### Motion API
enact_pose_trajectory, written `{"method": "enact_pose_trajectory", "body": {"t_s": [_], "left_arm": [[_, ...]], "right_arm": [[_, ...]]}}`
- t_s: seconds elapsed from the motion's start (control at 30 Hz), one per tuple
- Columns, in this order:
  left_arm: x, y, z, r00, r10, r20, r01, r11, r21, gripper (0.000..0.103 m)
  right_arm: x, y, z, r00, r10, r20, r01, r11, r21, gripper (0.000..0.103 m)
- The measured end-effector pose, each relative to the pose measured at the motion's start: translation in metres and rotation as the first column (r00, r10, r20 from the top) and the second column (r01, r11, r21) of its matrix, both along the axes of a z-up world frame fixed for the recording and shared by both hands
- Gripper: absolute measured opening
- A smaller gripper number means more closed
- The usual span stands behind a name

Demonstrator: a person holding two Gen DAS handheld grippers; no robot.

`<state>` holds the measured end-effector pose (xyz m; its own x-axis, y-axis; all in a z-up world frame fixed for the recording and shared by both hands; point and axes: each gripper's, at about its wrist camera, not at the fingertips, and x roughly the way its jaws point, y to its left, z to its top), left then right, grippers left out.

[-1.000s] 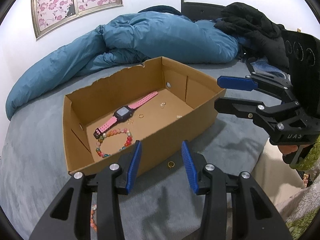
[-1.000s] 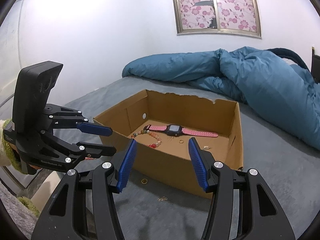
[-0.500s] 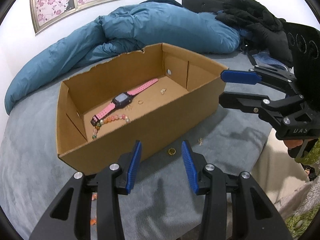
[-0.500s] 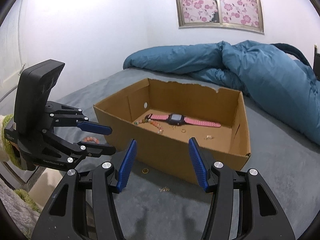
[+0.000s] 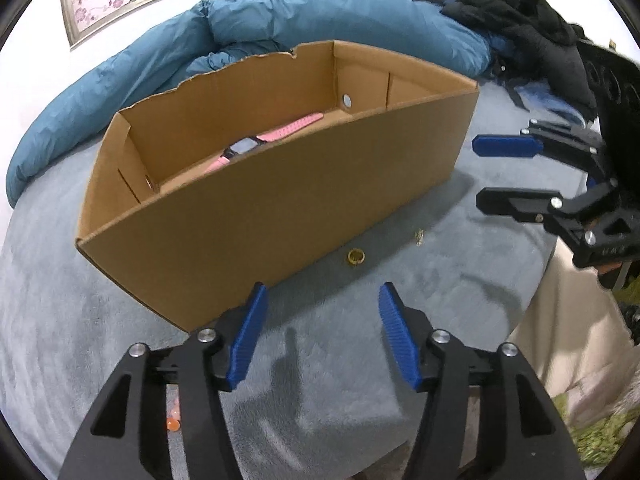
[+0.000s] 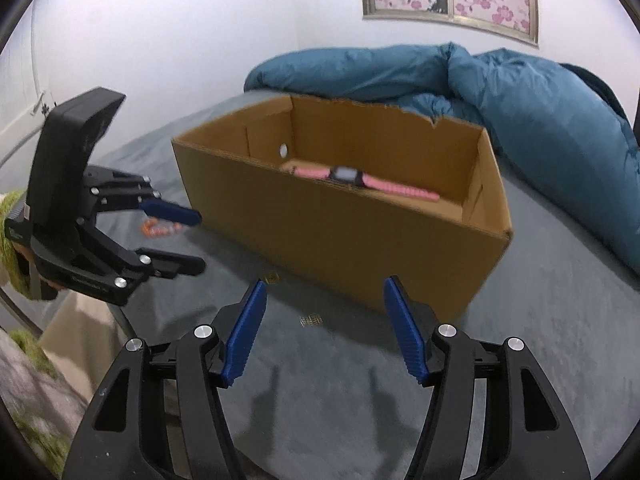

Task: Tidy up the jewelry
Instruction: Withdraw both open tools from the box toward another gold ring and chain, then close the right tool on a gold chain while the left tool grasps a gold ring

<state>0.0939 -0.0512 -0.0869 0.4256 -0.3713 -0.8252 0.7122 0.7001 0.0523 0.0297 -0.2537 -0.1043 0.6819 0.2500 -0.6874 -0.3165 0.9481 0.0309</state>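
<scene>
- We are lowering both grippers toward the bed; the cardboard box (image 5: pixel 280 200) is now filling more of each view than a second ago, its near wall hiding most of the floor inside.
- Our left gripper (image 5: pixel 320 336) has just been opening its jaws; they are standing apart with nothing between them. The gold ring (image 5: pixel 355 257) is lying just ahead, outside the box.
- Our right gripper (image 6: pixel 322 328) has likewise been widening, and is empty; the small gold piece (image 6: pixel 311 320) is lying directly ahead between its fingers.
- The pink watch (image 6: pixel 348 176) is already resting inside the box.
- We are judging that pickups of the loose pieces are coming next.
</scene>
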Motion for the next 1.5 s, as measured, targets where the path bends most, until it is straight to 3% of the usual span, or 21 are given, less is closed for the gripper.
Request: {"method": "enact_pose_trajectory", "body": {"t_s": [0.23, 0.43, 0.8, 1.07, 1.27, 1.4, 1.5], "left_arm": [[-0.009, -0.01, -0.017, 0.997, -0.057, 0.047, 0.055, 0.998, 0.034, 0.062], [-0.007, -0.018, -0.021, 0.991, -0.097, 0.095, 0.094, 0.995, 0.03, 0.061], [-0.003, -0.027, -0.032, 0.983, -0.155, 0.101, 0.152, 0.988, 0.036, 0.042], [0.004, -0.027, -0.038, 0.984, -0.158, 0.081, 0.157, 0.987, 0.019, 0.032], [0.004, -0.029, -0.04, 0.982, -0.172, 0.081, 0.172, 0.985, 0.015, 0.028], [0.006, -0.031, -0.04, 0.98, -0.181, 0.084, 0.181, 0.983, 0.014, 0.024], [0.007, -0.032, -0.04, 0.979, -0.183, 0.084, 0.183, 0.983, 0.01, 0.021]], "right_arm": [[0.002, -0.004, -0.018, 0.998, 0.031, -0.055, -0.033, 0.999, -0.037, 0.058], [0.014, -0.001, -0.025, 0.995, 0.066, -0.068, -0.07, 0.997, -0.046, 0.047], [0.022, 0.006, -0.039, 0.986, 0.128, -0.107, -0.135, 0.989, -0.058, 0.031], [0.033, 0.016, -0.051, 0.974, 0.176, -0.142, -0.185, 0.981, -0.06, 0.03], [0.041, 0.019, -0.06, 0.967, 0.189, -0.172, -0.202, 0.977, -0.062, 0.018], [0.041, 0.015, -0.06, 0.966, 0.185, -0.182, -0.198, 0.978, -0.061, 0.004], [0.041, 0.012, -0.06, 0.966, 0.176, -0.188, -0.191, 0.98, -0.062, 0.002]]}}
